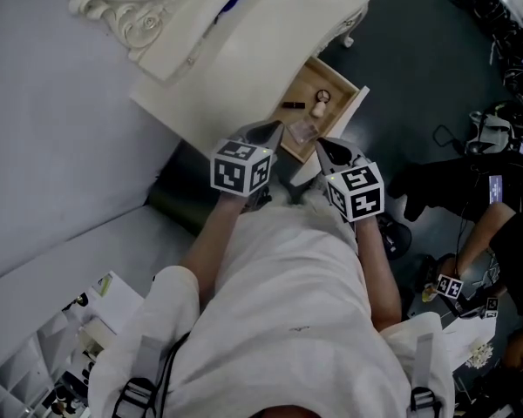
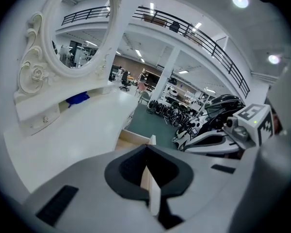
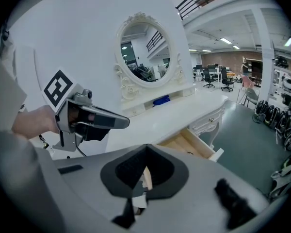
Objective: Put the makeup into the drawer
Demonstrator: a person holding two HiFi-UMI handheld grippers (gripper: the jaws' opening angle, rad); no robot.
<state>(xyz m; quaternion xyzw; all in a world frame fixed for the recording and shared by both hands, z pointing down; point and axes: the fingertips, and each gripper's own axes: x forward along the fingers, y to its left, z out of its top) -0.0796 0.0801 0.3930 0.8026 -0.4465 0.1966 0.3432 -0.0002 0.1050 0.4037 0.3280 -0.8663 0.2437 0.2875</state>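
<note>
Left gripper [image 1: 268, 132] and right gripper [image 1: 332, 151], both clenched empty, hover beside the open drawer [image 1: 308, 84]; a careless shove could topple the makeup [image 1: 319, 107] inside.

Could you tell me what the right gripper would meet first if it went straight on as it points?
Most likely the open drawer just beyond the right gripper; depth is unclear.

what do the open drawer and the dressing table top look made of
drawer: inside looks like bare pale wood, matte tan; front painted white. table top: smooth white paint or lacquer with a soft sheen; the core beneath can't be told.
</note>
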